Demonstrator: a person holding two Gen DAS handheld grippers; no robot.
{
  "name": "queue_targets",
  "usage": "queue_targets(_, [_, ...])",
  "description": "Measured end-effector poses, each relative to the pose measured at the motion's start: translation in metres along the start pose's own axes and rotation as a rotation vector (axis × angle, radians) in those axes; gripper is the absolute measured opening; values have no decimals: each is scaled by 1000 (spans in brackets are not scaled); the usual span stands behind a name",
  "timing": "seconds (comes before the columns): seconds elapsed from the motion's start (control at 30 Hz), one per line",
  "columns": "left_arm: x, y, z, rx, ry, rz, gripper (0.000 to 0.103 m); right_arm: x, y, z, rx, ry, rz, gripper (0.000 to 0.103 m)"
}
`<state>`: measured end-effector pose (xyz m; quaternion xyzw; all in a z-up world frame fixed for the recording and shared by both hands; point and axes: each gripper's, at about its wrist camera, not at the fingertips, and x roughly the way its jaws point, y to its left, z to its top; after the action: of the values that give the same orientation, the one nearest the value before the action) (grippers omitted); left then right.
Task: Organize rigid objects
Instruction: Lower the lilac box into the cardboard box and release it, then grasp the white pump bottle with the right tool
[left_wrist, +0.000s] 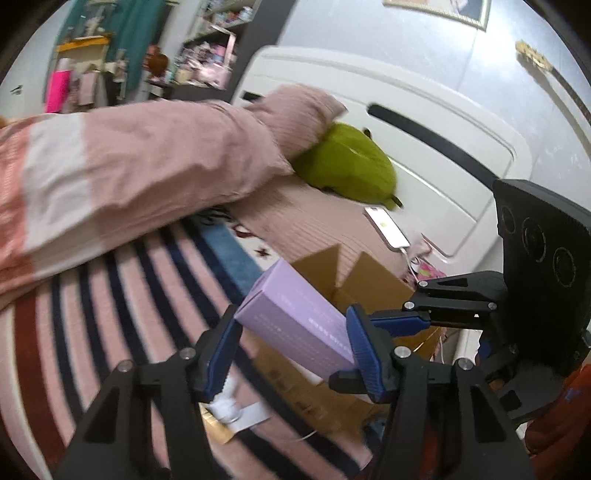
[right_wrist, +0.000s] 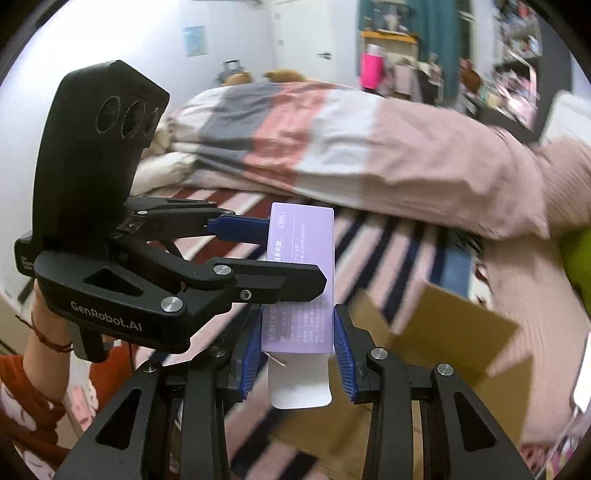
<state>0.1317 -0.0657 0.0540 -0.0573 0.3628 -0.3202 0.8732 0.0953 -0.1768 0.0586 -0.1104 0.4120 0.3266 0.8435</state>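
Observation:
A long lilac carton (right_wrist: 301, 236) with printed text is held up over the bed between both grippers. My right gripper (right_wrist: 298, 314) is shut on its near end, blue pads pressed on both sides, and a white tuck flap (right_wrist: 299, 387) hangs open below them. My left gripper (right_wrist: 295, 254) comes in from the left and clamps the carton's upper part. In the left wrist view the lilac carton (left_wrist: 295, 317) lies slantwise between the left gripper (left_wrist: 293, 317) pads. An open brown cardboard box (left_wrist: 369, 280) (right_wrist: 443, 332) stands on the bed just beyond the carton.
A pink and white duvet (left_wrist: 129, 166) is bunched across the striped sheet (left_wrist: 110, 314). A green plush cushion (left_wrist: 347, 166) and a phone (left_wrist: 386, 227) on a cable lie by the white headboard (left_wrist: 406, 122). A hand in a red sleeve (right_wrist: 40, 332) holds the left gripper.

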Motion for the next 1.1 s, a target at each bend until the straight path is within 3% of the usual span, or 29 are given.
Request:
queue_targets(0.13, [43,-16,10,9,95,-20,55,-5,-39,-18,70,55,-30,32])
queue_targets(0.3, [72,-26,7,15,187,20,56,8,-63,-30,94,144,-53,32])
queue_targets(0.4, [75,-28,6,23,195,47,75,17,-67,-36,87,207,-95,34])
queue_targets(0.53, [53,-23,5,14,155,44,78,22,-64,-43,82,233,-108,41])
queue_targets(0.67, [1,-10,-3,10,66,122,80,12,-32,-34,29,145,-53,41])
queue_targets(0.83, [-67,26,-39,-27,-26,251,85,10,33,-19,-57,63,119,41])
queue_targets(0.93, [-93,52,-72,-58,-47,326,85,27,72,-19,-97,74,218,44])
queue_targets(1.0, [-103,68,-98,-84,-50,348,85,44,93,-28,-100,89,266,52])
queue_targets(1.1, [-108,84,-134,-112,-43,360,85,72,110,-51,-76,109,275,61])
